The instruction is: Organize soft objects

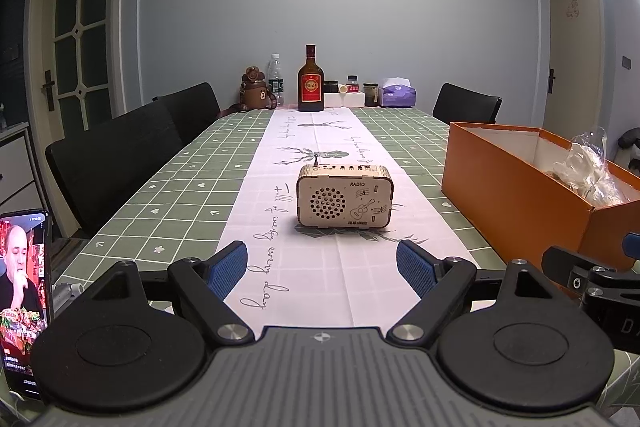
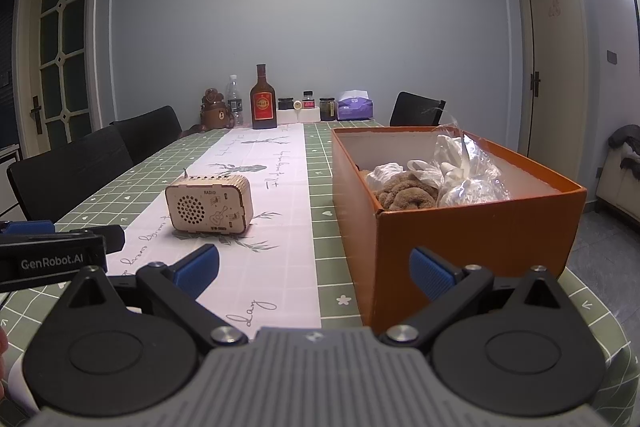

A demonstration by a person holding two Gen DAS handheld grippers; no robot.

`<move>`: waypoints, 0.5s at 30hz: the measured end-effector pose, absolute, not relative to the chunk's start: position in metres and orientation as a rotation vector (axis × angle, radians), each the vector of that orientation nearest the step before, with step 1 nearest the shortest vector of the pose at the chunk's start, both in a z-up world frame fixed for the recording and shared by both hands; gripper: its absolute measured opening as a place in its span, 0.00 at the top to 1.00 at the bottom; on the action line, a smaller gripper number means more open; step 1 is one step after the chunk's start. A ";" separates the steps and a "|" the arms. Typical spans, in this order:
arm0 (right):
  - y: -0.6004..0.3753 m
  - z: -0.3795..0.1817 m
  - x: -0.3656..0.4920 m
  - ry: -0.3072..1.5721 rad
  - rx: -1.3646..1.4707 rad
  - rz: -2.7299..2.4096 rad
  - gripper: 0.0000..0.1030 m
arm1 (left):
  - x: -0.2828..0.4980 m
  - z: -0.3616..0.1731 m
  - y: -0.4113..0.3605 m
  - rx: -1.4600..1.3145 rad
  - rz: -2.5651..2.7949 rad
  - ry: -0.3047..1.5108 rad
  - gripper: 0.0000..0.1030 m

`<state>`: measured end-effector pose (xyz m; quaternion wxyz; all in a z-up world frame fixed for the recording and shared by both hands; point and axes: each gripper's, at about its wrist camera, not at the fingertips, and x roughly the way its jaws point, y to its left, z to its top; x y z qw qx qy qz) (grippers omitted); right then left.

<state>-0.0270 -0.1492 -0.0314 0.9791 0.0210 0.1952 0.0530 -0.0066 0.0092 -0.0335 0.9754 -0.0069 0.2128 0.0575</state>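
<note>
- Soft objects (image 1: 588,175), left wrist view: pale crinkled bundle in clear plastic, poking above the rim of the orange box (image 1: 512,195) at its near end; what lies deeper in the box is hidden by its wall.
- Orange box: rectangular cardboard, white inside, open top; stands near the right edge of the table (image 1: 132,203); long axis runs from the near edge toward the far edge.
- Left gripper (image 1: 322,267): blue ribbed pads spread wide, nothing between them; hovers over the white runner at the near edge.
- Wooden radio (image 1: 345,195): laser-cut plywood, rounded corners, round speaker grille facing the camera; on the runner, mid-table, well apart from the box.
- Phone (image 1: 24,291) upright at the near left corner, screen lit.
- Brown bottle (image 1: 310,79) with red label at the far edge.
- Soft objects, right wrist view: brown fuzzy plush item (image 2: 404,193) lies low in the orange box (image 2: 472,235) toward its near end; touching it on the right, a knotted clear plastic bag (image 2: 466,173) of white pieces, its twisted top pointing up; another white bundle (image 2: 386,173) behind the plush.
- Box long axis again points at the far edge; near short wall faces the camera.
- Right gripper (image 2: 314,271): jaws wide apart, empty; right pad sits in front of the box's near wall; whether touching, cannot tell.
- Wooden radio (image 2: 209,207) left of the box.
- Left gripper body (image 2: 52,255) at the left frame edge.
</note>
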 end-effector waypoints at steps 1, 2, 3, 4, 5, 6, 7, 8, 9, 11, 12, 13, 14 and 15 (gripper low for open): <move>-0.149 -0.031 -0.027 0.393 0.042 0.107 0.03 | -0.007 -0.033 0.009 -0.014 0.116 0.429 0.04; -0.149 -0.031 -0.027 0.393 0.042 0.106 0.03 | -0.006 -0.033 0.010 -0.014 0.116 0.429 0.04; -0.149 -0.031 -0.027 0.394 0.042 0.106 0.03 | -0.006 -0.033 0.010 -0.014 0.116 0.429 0.04; -0.149 -0.031 -0.027 0.394 0.043 0.106 0.03 | -0.006 -0.033 0.010 -0.014 0.116 0.429 0.04; -0.149 -0.032 -0.027 0.395 0.043 0.107 0.03 | -0.007 -0.033 0.010 -0.014 0.116 0.429 0.04; -0.149 -0.032 -0.027 0.396 0.043 0.107 0.03 | -0.007 -0.033 0.010 -0.014 0.116 0.429 0.04; -0.149 -0.032 -0.027 0.396 0.043 0.108 0.03 | -0.007 -0.033 0.010 -0.014 0.116 0.428 0.04; -0.149 -0.032 -0.027 0.396 0.043 0.108 0.03 | -0.007 -0.033 0.010 -0.015 0.117 0.428 0.04; -0.149 -0.032 -0.027 0.396 0.043 0.108 0.03 | -0.007 -0.033 0.010 -0.014 0.117 0.428 0.04; -0.149 -0.032 -0.026 0.396 0.042 0.109 0.03 | -0.007 -0.033 0.010 -0.014 0.117 0.428 0.04; -0.149 -0.032 -0.026 0.396 0.042 0.109 0.03 | -0.007 -0.033 0.010 -0.014 0.116 0.428 0.04; -0.149 -0.032 -0.027 0.396 0.041 0.109 0.03 | -0.007 -0.033 0.010 -0.015 0.117 0.429 0.04; -0.149 -0.032 -0.026 0.396 0.042 0.109 0.03 | -0.007 -0.033 0.010 -0.015 0.117 0.429 0.04; -0.149 -0.032 -0.026 0.396 0.041 0.109 0.03 | -0.007 -0.033 0.010 -0.015 0.117 0.428 0.04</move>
